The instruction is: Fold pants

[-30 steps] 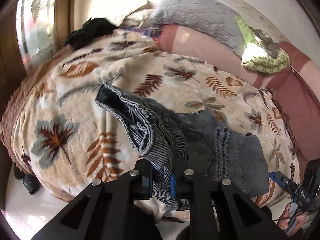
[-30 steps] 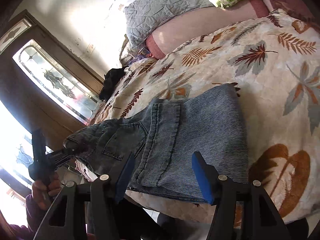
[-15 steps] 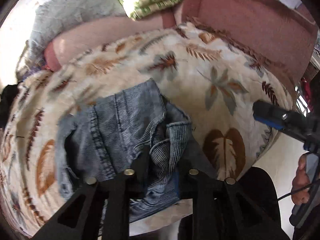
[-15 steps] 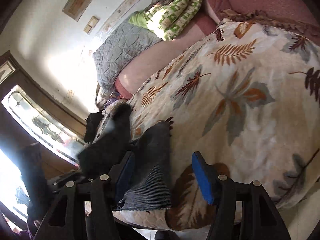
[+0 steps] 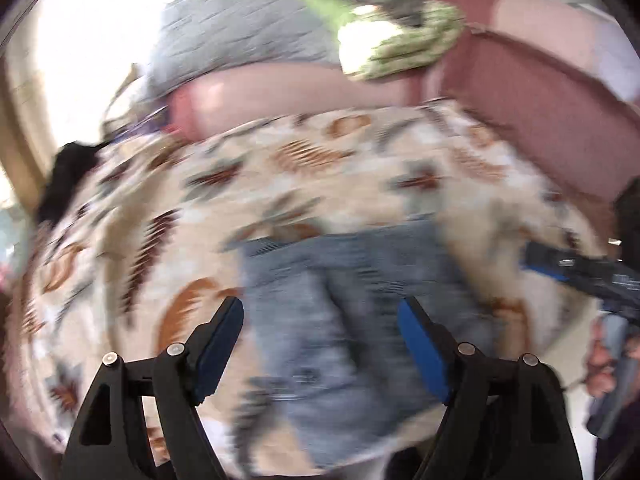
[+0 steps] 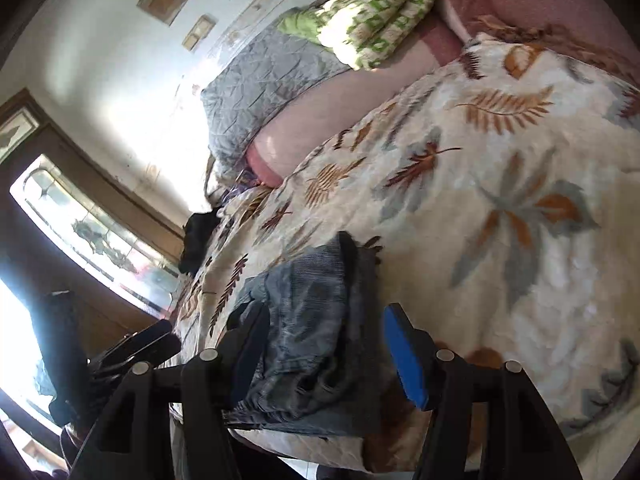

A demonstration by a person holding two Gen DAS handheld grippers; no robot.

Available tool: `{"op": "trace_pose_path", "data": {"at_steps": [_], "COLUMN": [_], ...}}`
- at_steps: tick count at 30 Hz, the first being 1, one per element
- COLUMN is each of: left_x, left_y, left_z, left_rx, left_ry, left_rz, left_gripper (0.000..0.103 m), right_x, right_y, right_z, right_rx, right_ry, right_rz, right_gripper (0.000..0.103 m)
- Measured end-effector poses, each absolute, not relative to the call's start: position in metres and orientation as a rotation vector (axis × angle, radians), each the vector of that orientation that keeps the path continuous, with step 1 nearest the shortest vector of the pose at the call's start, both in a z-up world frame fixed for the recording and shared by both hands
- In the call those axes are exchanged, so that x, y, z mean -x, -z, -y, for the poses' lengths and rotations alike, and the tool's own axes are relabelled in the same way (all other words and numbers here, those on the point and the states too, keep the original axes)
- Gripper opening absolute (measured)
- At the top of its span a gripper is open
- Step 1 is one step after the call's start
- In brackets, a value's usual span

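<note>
Here we see the pants (image 5: 352, 320), a pair of blue-grey striped denim, lying folded in a compact bundle near the front edge of the bed, on a cream blanket (image 5: 280, 184) printed with brown and grey leaves. The left wrist view is heavily smeared by motion blur, so we cannot make out seams or pockets there, only the pale blue mass of cloth stretching from between the fingers up toward the middle of the blanket. Our left gripper (image 5: 320, 344) has its jaws spread wide, the blue pads (image 5: 218, 344) standing apart on either side of the fabric and gripping nothing. Our right gripper (image 6: 324, 352) is likewise spread, its blue-padded fingers flanking the near end of the pants (image 6: 312, 320); whether the left-hand finger touches the cloth we cannot tell. From this sharper view the bundle shows several stacked layers, with a darker fold on its right side and a rumpled edge hanging close to the blanket's (image 6: 500, 208) border. At the right edge of the left view we can see the other gripper's dark body with a blue strip (image 5: 576, 268) and part of the hand (image 5: 604, 364) holding it. Beyond the blanket lie a pink bolster (image 6: 332, 116), a grey quilted pillow (image 6: 260, 88) and a green-and-white folded cover (image 6: 372, 20). A black garment (image 6: 200, 240) sits at the blanket's far left side, near a wood-framed window (image 6: 92, 236).
</note>
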State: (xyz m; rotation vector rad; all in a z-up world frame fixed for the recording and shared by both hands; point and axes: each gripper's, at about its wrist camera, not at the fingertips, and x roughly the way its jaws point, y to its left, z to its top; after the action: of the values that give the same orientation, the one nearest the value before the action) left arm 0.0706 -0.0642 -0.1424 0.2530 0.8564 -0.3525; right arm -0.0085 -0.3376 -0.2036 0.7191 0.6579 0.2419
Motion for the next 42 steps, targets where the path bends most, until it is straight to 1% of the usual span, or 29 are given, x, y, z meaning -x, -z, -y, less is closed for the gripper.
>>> {"op": "trace_pose_path", "data": {"at_steps": [4,5,6,8,11,14,16,19,22,23,25,27,31,34,37,42], "left_x": [-0.112,-0.121,-0.129,-0.137,-0.162,-0.173,-0.172,-0.174,-0.176,-0.170,-0.152,-0.127,-0.080,-0.053,-0.041,-0.042], "left_y": [0.162,0.166,0.171,0.179,0.206,0.235,0.239,0.240,0.233,0.229,0.221,0.211,0.201,0.212,0.235,0.243], "left_z": [0.040,0.040,0.043,0.050,0.059,0.064,0.066,0.065,0.045,0.039,0.035,0.032,0.030,0.036,0.043,0.039], "left_rx": [-0.219,-0.226,-0.229,-0.224,-0.258,-0.262,-0.291,-0.309,-0.167,-0.160,-0.212,-0.254,-0.258,-0.298,-0.375,-0.323], "left_ry": [0.229,0.210,0.194,0.190,0.161,0.149,0.110,0.105,0.118,0.109,0.090,0.109,0.189,0.229,0.218,0.196], "left_rz": [-0.916,-0.919,-0.927,-0.941,-1.001,-1.015,-0.965,-0.966,-1.033,-1.027,-0.977,-0.917,-0.887,-0.893,-0.885,-0.885], "left_gripper": [0.080,0.080,0.080,0.080,0.080,0.083,0.093,0.095,0.094,0.094,0.094,0.094,0.094,0.094,0.094,0.095], "right_x": [-0.054,-0.068,-0.080,-0.103,-0.129,-0.141,-0.133,-0.127,-0.121,-0.115,-0.100,-0.080,-0.040,-0.019,-0.013,0.003], "right_y": [0.192,0.190,0.190,0.195,0.221,0.263,0.279,0.282,0.275,0.272,0.264,0.254,0.234,0.233,0.256,0.267], "right_z": [0.281,0.270,0.262,0.249,0.248,0.260,0.279,0.281,0.280,0.280,0.279,0.275,0.258,0.250,0.240,0.225], "right_rx": [-0.596,-0.573,-0.554,-0.524,-0.544,-0.519,-0.624,-0.630,-0.633,-0.632,-0.621,-0.551,-0.398,-0.359,-0.304,-0.192], "right_ry": [-0.309,-0.308,-0.318,-0.300,-0.262,-0.158,-0.211,-0.228,-0.220,-0.216,-0.208,-0.203,-0.242,-0.263,-0.237,-0.198], "right_rz": [-0.754,-0.762,-0.769,-0.786,-0.860,-0.943,-0.875,-0.834,-0.819,-0.814,-0.814,-0.812,-0.765,-0.764,-0.831,-0.772], "right_gripper": [0.062,0.060,0.056,0.054,0.048,0.047,0.047,0.047,0.047,0.049,0.051,0.051,0.051,0.051,0.051,0.051]}}
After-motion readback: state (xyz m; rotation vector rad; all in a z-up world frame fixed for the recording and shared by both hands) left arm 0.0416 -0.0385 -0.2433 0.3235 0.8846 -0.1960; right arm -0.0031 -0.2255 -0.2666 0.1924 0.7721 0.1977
